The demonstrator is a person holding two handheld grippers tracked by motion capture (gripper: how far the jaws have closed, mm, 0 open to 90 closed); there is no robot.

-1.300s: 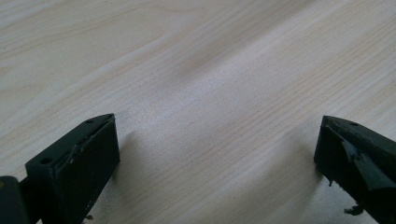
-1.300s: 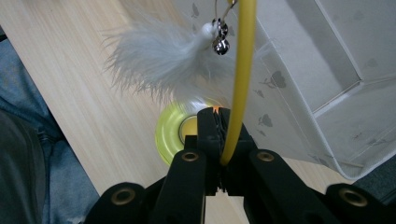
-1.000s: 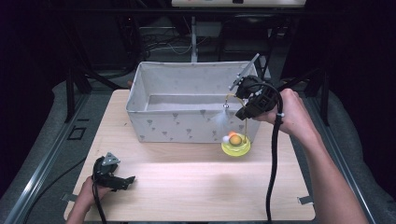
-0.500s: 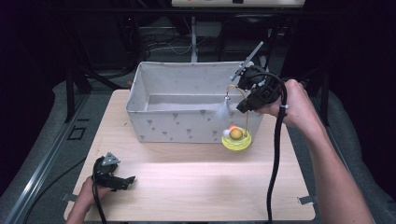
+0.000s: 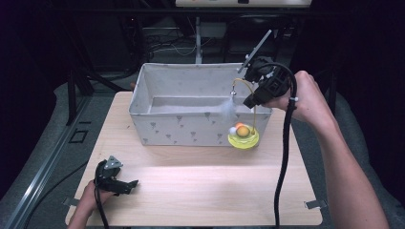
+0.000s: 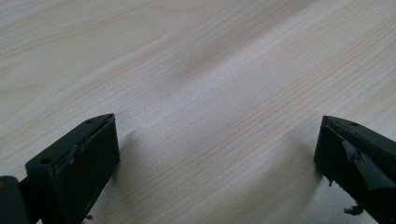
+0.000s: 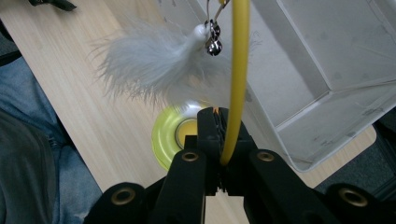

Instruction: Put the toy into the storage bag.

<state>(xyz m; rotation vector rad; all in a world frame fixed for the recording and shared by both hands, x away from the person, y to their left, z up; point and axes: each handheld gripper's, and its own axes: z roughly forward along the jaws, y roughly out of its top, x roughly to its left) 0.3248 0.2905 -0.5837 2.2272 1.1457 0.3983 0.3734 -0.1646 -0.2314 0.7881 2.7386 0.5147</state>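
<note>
At the lower left of the high view, the left gripper (image 5: 114, 179) rests low on the pale wooden surface (image 5: 200, 191), well apart from everything else. In its own view the two black jaws stand wide apart with only bare wood grain between them; it holds nothing.

Moving rightward, the grey fabric bin (image 5: 167, 126) fills the upper middle of the high view, its open top facing up, its inside bare as far as can be seen.

Just to the right of the bin's front corner is the cat toy (image 5: 243, 136): a round yellow base with an orange ball (image 5: 243, 130) in it, and a thin yellow wand (image 7: 238, 79) that rises from the base and arches over toward the bin, with a white feather (image 7: 154, 65) and a small bell (image 7: 214, 43) hanging from its tip.

At the upper right of the high view, the right gripper (image 5: 258, 98) is held above the base. Its own view shows its jaws closed tight on the wand's stem, which runs straight up the frame from between them, so the toy's long axis lies roughly along the jaws. The base hangs below them and the bin's open mouth lies to the left in the high view, just beside the toy. The right hand is far nearer than the left, and I judge the coming move to be a carry leftward over the near rim.
</note>
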